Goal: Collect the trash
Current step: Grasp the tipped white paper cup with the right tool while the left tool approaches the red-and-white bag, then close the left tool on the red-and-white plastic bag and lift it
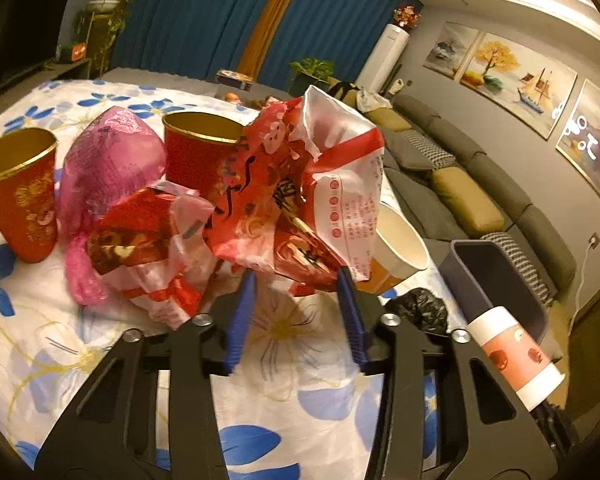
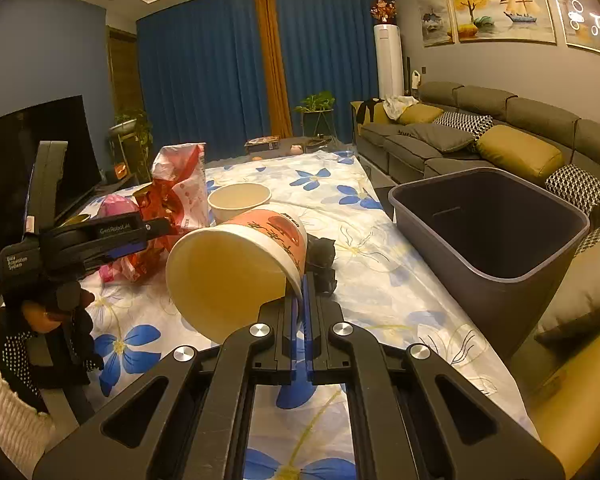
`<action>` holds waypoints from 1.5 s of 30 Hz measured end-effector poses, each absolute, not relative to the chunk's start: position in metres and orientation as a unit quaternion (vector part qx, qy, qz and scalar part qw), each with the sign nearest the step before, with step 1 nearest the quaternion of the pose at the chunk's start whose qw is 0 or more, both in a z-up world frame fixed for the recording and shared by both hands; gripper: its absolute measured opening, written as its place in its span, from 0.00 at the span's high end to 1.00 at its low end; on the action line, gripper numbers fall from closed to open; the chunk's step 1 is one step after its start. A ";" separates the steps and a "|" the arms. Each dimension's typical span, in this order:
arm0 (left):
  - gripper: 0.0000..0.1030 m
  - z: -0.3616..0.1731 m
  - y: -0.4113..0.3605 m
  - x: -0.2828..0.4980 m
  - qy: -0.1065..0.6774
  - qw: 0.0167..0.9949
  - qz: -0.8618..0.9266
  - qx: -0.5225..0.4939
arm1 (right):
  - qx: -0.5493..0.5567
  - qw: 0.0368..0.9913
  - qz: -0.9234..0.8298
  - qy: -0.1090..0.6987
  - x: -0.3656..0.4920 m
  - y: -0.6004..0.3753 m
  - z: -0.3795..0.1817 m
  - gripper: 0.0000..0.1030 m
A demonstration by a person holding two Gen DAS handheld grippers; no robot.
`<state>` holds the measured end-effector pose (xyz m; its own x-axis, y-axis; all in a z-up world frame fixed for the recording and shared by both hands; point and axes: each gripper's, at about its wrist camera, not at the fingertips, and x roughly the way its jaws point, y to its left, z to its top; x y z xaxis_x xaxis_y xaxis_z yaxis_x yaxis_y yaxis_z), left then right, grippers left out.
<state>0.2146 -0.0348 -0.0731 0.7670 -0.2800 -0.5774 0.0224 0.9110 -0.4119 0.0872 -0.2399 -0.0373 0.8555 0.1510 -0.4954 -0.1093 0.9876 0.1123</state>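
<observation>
The right hand-held gripper (image 2: pixel 300 294) has its blue pads pressed together on the rim of a paper cup (image 2: pixel 236 268) — the cup is tipped on its side, mouth toward the camera, orange print on its wall, held above the flowered counter (image 2: pixel 400 280). Just right of it stands the grey bin (image 2: pixel 496 248), open, beside the counter's edge and in front of the sofa (image 2: pixel 480 128).

Over on the other side, the left hand-held gripper (image 1: pixel 298 280) has its fingers spread apart, and the crumpled red-and-white snack wrapper (image 1: pixel 296 184) sits right at the fingertips — its lower edge between the two blue pads, though whether they touch it I cannot tell. A second red wrapper (image 1: pixel 148 236) lies just left of it, with a pink plastic bag (image 1: pixel 108 164) bunched behind. Two red-and-gold cups (image 1: pixel 24 196) stand upright farther back and left. To the right of the wrapper a white bowl-shaped cup (image 1: pixel 400 244) stands tilted in view, and a black crumpled bag (image 1: pixel 424 308) lies near the right finger.
</observation>
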 end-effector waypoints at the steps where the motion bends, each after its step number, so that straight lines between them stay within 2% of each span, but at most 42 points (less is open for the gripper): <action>1: 0.69 -0.073 -0.033 0.215 0.332 0.918 -0.085 -0.198 | 0.040 0.962 0.068 0.260 0.087 -0.240 -0.038 0.96; 4: 0.77 -0.074 -0.034 0.219 0.331 0.915 -0.098 -0.211 | 0.042 0.962 0.069 0.260 0.086 -0.239 -0.038 0.96; 7: 0.87 -0.074 -0.034 0.222 0.330 0.912 -0.104 -0.220 | 0.044 0.962 0.070 0.260 0.085 -0.240 -0.038 0.96; 9: 0.98 -0.075 -0.036 0.224 0.331 0.912 -0.105 -0.220 | 0.044 0.962 0.070 0.260 0.084 -0.239 -0.038 0.96; 10: 1.00 -0.076 -0.036 0.224 0.332 0.911 -0.105 -0.220 | 0.045 0.962 0.070 0.260 0.083 -0.239 -0.038 0.96; 22: 1.00 -0.065 -0.035 0.202 0.305 0.928 -0.093 -0.193 | 0.051 0.963 0.064 0.258 0.083 -0.244 -0.035 0.96; 23: 0.93 -0.064 -0.036 0.203 0.305 0.931 -0.087 -0.183 | 0.052 0.963 0.064 0.258 0.083 -0.244 -0.035 0.96; 24: 0.80 -0.064 -0.035 0.204 0.309 0.931 -0.080 -0.179 | 0.053 0.963 0.064 0.258 0.083 -0.244 -0.035 0.96; 25: 0.73 -0.064 -0.035 0.207 0.314 0.929 -0.077 -0.180 | 0.054 0.962 0.064 0.258 0.084 -0.245 -0.035 0.96; 26: 0.61 -0.065 -0.034 0.209 0.317 0.926 -0.079 -0.187 | 0.056 0.962 0.063 0.258 0.084 -0.246 -0.035 0.96; 28: 0.53 -0.064 -0.032 0.213 0.318 0.925 -0.077 -0.192 | 0.057 0.962 0.062 0.259 0.084 -0.246 -0.036 0.96; 39: 0.53 -0.061 -0.049 0.268 0.364 0.908 -0.042 -0.204 | 0.064 0.961 0.055 0.264 0.087 -0.256 -0.039 0.96; 40: 0.54 -0.061 -0.050 0.273 0.367 0.906 -0.041 -0.206 | 0.066 0.960 0.054 0.265 0.087 -0.257 -0.040 0.96; 45: 0.87 -0.072 -0.051 0.279 0.382 0.899 -0.042 -0.209 | 0.070 0.960 0.048 0.267 0.089 -0.262 -0.042 0.96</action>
<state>0.2794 -0.0509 -0.0717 0.7049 -0.2357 -0.6691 -0.0839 0.9089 -0.4086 0.0889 -0.2616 -0.0417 0.8532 0.1297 -0.5052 -0.0555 0.9857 0.1594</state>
